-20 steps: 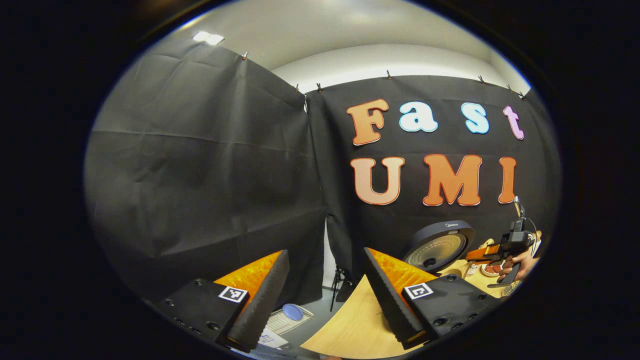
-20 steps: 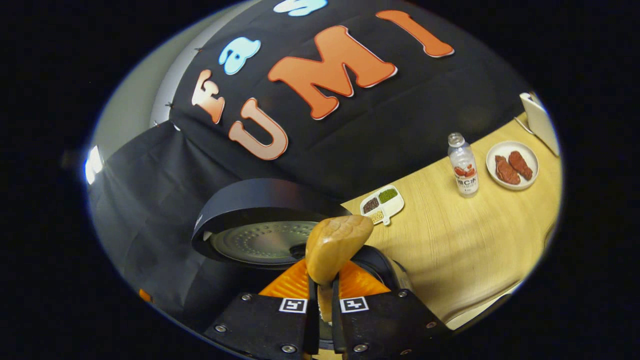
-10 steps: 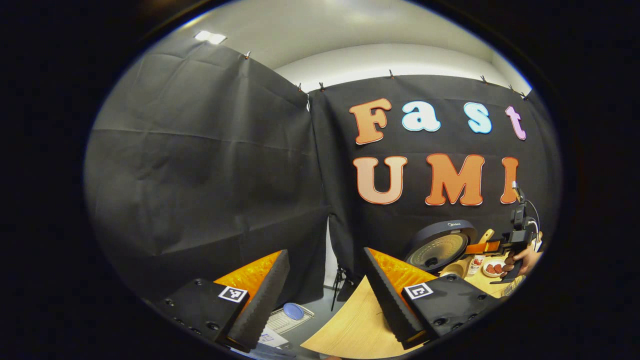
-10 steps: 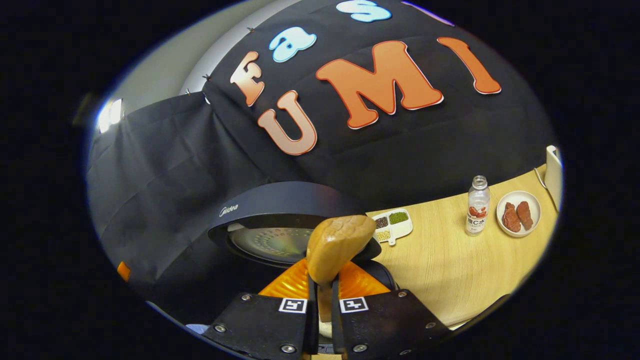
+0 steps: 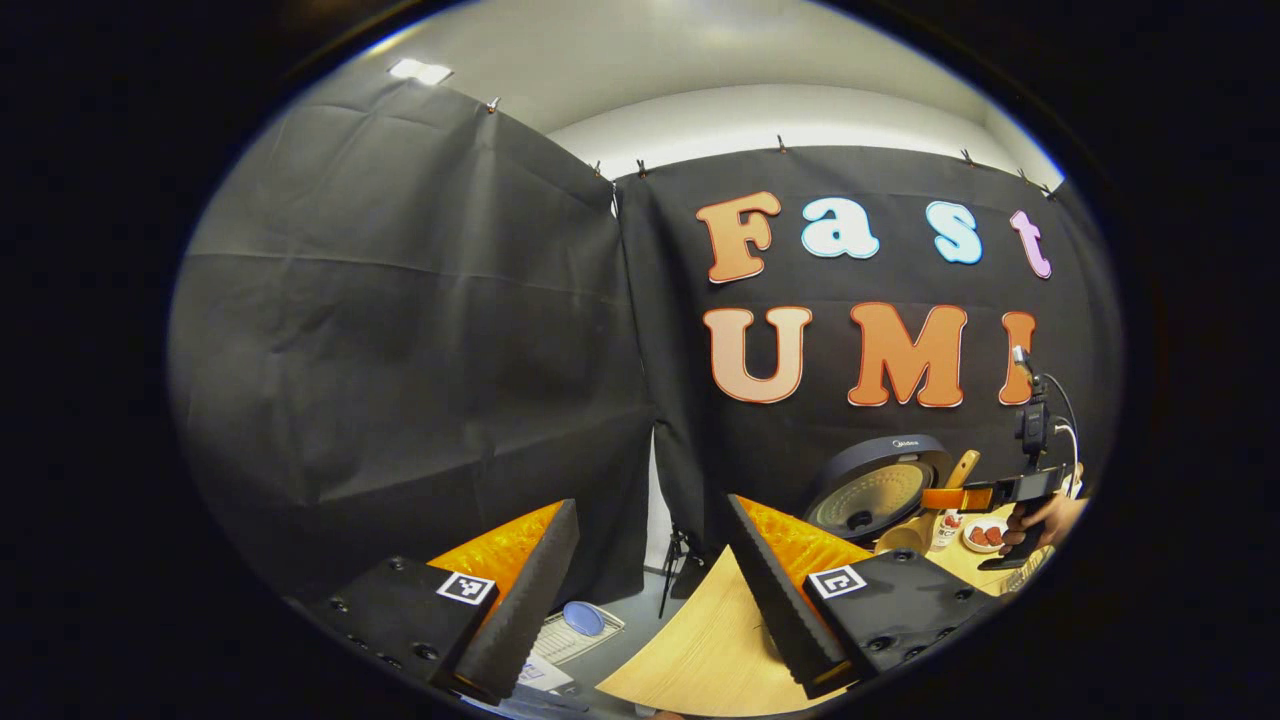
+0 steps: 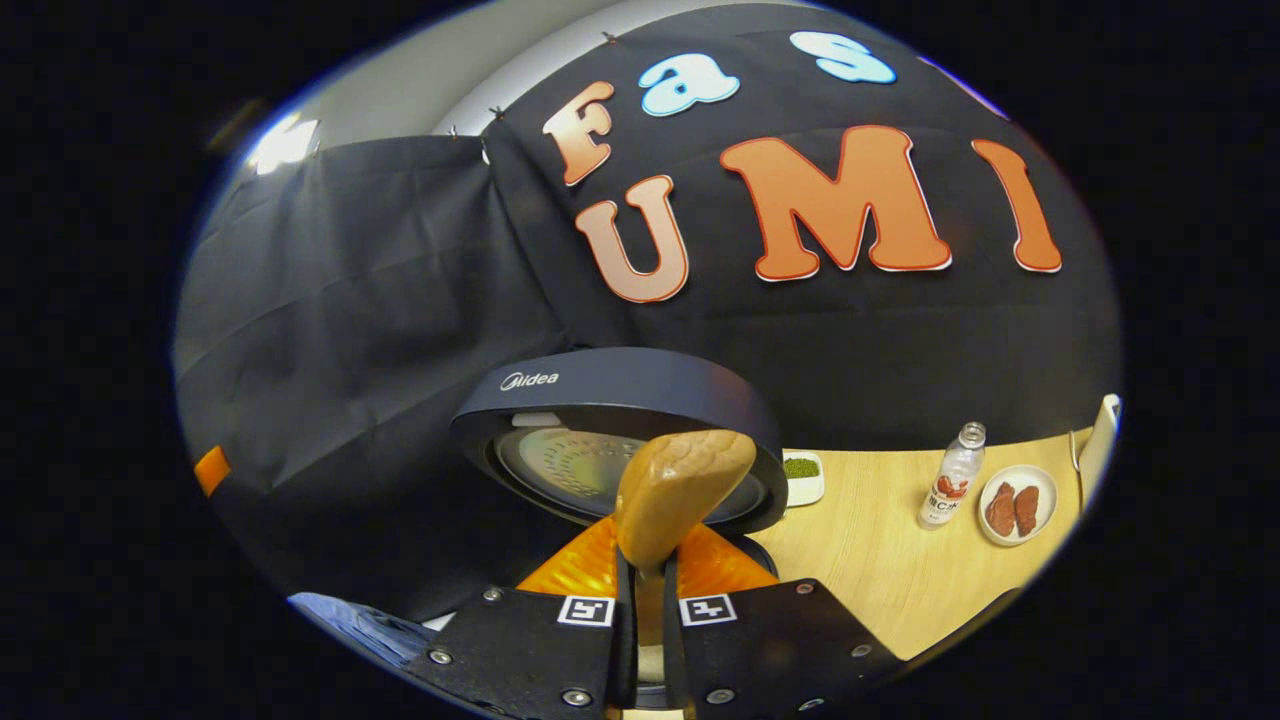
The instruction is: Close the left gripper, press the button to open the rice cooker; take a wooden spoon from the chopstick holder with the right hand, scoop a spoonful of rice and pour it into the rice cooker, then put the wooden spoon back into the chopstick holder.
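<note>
A: Right gripper [image 6: 640, 600]?
B: Clenched on the smooth rounded wooden spoon [image 6: 678, 490] — in front of the dark round rice cooker's [image 6: 620, 430] raised lid.
A: Left gripper [image 5: 650, 580]?
B: Ridged fingers spread, grasping nothing — over the pale wooden table [image 5: 700, 650].

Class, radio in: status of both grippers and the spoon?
Left gripper open, idle. Right gripper shut on wooden spoon, before open rice cooker lid. Nothing in the way.

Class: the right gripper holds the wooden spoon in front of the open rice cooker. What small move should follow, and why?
Probably carry the spoon away from the cooker toward the chopstick holder. The right gripper is shut on its handle, the lid stands open, and the spoon rides raised and level, which suggests pouring is done. The pot and holder are out of sight, so this is a guess.
</note>
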Demonstrator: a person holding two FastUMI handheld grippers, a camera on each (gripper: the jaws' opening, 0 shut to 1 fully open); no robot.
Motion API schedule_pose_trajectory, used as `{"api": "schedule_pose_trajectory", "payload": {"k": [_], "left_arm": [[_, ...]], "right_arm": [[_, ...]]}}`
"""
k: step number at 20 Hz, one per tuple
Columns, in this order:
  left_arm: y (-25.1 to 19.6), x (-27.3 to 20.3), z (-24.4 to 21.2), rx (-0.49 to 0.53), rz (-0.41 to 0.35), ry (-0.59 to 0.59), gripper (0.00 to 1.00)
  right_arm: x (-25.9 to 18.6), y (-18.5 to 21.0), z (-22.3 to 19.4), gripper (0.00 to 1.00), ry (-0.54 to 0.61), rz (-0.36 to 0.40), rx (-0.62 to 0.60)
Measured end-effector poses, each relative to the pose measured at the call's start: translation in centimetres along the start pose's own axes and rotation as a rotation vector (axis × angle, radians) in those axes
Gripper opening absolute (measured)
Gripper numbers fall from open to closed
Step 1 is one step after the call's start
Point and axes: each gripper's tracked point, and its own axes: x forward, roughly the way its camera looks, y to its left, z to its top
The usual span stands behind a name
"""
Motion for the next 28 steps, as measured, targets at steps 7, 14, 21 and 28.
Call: {"api": "schedule_pose_trajectory", "payload": {"k": [7, 14, 21, 28], "left_arm": [[-0.9, 0.0, 0.4, 0.015, -0.017, -0.006, 0.9], [-3.7, 0.5, 0.4, 0.045, -0.071, 0.003, 0.93], [-8.4, 1.7, 0.1, 0.021, -0.141, 0.013, 0.91], [-15.6, 1.7, -0.4, 0.022, -0.227, 0.028, 0.94]], "right_arm": [[0.2, 1.4, -0.2, 0.1, -0.018, 0.02, -0.236], [-2.2, 2.3, 0.5, 0.1, -0.099, 0.056, -0.353], [-7.4, -3.6, 2.6, 0.1, -0.136, -0.001, -0.063], [-13.3, -13.1, 3.0, 0.1, -0.181, -0.12, 0.287]]}}
